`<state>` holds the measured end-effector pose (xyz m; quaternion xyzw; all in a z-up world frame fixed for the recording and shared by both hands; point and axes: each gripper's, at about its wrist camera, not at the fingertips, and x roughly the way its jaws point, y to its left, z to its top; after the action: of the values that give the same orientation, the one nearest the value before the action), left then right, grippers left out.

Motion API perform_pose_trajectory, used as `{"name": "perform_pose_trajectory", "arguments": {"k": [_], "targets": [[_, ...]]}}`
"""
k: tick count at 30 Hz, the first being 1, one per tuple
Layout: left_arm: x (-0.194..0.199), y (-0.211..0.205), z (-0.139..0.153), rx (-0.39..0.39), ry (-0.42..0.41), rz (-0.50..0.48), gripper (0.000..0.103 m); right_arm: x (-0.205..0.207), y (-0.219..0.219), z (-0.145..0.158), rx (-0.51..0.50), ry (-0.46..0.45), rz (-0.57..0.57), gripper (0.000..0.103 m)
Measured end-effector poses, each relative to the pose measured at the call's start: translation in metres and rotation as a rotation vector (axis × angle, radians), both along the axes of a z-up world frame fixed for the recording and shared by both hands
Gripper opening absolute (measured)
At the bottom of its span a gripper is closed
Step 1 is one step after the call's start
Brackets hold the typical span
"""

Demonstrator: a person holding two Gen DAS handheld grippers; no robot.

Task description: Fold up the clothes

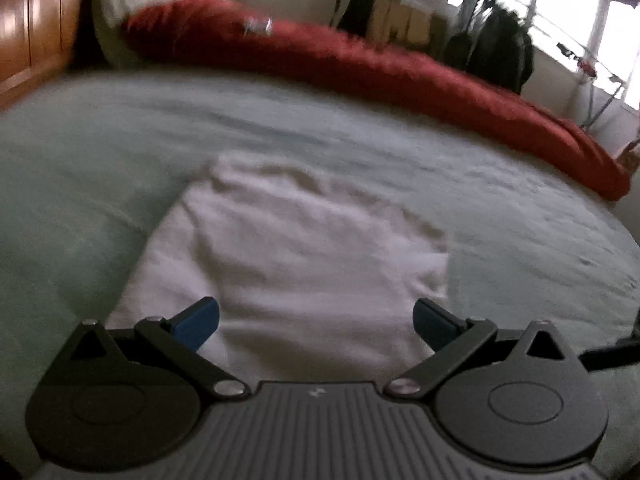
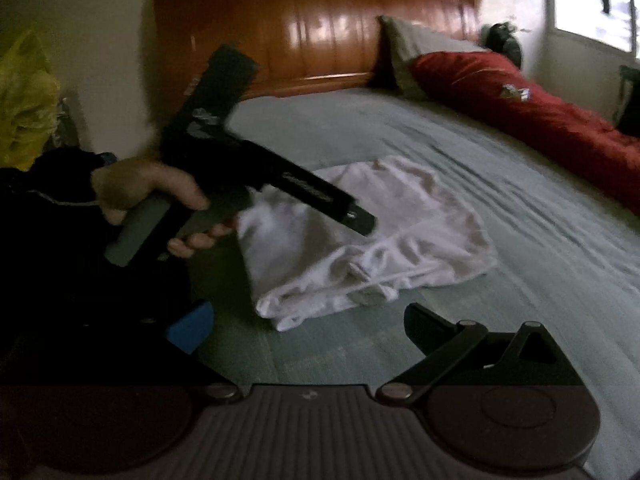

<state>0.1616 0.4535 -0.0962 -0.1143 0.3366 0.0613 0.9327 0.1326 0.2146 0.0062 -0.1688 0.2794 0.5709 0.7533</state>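
On the bed, left wrist view:
Shirt: a white shirt (image 1: 296,264) lies on the green bed (image 1: 100,148), partly folded, the left side turned over the middle, just ahead of the gripper.
Left gripper: the left gripper (image 1: 316,322) is spread wide, nothing between its blue pads, low over the shirt's near edge.
Room: bare sheet lies on both sides of the shirt; a red quilt (image 1: 360,68) bounds the far side, well apart.

From the right wrist view:
Shirt: the shirt (image 2: 400,224) shows a bunched, layered near edge, so the fold is loose.
Right gripper: the right gripper (image 2: 304,330) is released and holds nothing, just short of that edge.
Hand: a hand (image 2: 152,196) holds the left gripper (image 2: 360,220) over the shirt's middle.
Doing it well: my judgement is that any further fold needs both layers pinched at the corners and the creases kept flat.
Edges: the headboard (image 2: 312,28) and pillow (image 2: 420,48) stand far off; open sheet to the right.
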Motion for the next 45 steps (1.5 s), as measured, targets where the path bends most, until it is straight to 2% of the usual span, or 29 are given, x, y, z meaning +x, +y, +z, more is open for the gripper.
{"name": "perform_pose_trajectory", "arguments": {"k": [2,5,7,9,13,20,23,30,37,41,45], "targets": [[-0.020,-0.016,0.009,0.035,-0.032,-0.018,0.102,-0.008,-0.010,0.003,0.004,-0.018,-0.016,0.103],[-0.050,-0.043,0.018,0.119,-0.039,0.026,0.102,-0.021,-0.023,0.008,0.008,-0.048,-0.019,0.103],[-0.071,-0.058,0.022,0.147,-0.065,0.060,0.102,-0.030,-0.031,0.011,0.012,-0.058,-0.023,0.103],[-0.095,-0.071,0.024,0.138,-0.108,0.085,0.102,-0.038,-0.038,0.014,0.024,-0.057,-0.028,0.103],[-0.128,-0.082,0.026,0.058,-0.128,0.099,0.102,-0.053,-0.049,0.019,0.042,-0.065,-0.042,0.103],[-0.171,-0.103,0.032,0.117,-0.121,0.225,0.102,-0.076,-0.060,0.024,0.046,-0.062,-0.094,0.103],[-0.188,-0.111,0.037,0.151,-0.126,0.271,0.102,-0.082,-0.065,0.022,0.043,-0.034,-0.128,0.103],[-0.207,-0.132,0.047,0.170,-0.138,0.306,0.102,-0.091,-0.078,0.014,0.015,0.020,-0.224,0.103],[-0.214,-0.150,0.052,0.215,-0.155,0.323,0.102,-0.104,-0.098,0.020,0.049,0.004,-0.250,0.103],[-0.214,-0.157,0.049,0.170,-0.123,0.322,0.102,-0.104,-0.106,0.021,0.050,0.002,-0.277,0.103],[-0.213,-0.164,0.049,0.167,-0.054,0.354,0.102,-0.102,-0.108,0.019,0.038,0.000,-0.332,0.103]]}}
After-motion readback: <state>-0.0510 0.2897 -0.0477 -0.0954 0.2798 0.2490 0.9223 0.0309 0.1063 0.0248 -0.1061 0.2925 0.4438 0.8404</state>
